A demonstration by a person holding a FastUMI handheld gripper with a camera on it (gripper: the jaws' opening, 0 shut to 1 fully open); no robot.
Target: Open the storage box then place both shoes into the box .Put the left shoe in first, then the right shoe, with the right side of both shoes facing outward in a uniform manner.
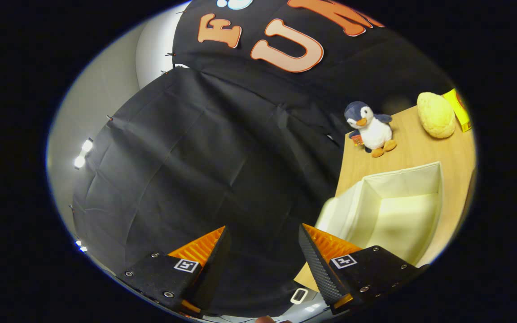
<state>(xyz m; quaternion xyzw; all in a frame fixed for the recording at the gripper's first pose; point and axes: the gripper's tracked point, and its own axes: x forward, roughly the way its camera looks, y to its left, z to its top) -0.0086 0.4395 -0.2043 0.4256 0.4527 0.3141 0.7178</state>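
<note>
Currently tool (263, 251) points at the booth wall with fingers spread and holding nothing, while the open white storage box (393, 211) sits on the counter (420, 148) off beside the right finger (319, 264), past a plush penguin (370, 128).

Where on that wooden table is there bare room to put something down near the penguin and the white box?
Bare wood lies between the plush penguin and the open white storage box, and between the box and the yellow round cushion. It is tighter at the far corner, where the cushion sits against a yellow carton. The box is empty inside. The gripper is open on nothing, its fingers beside the box.
</note>
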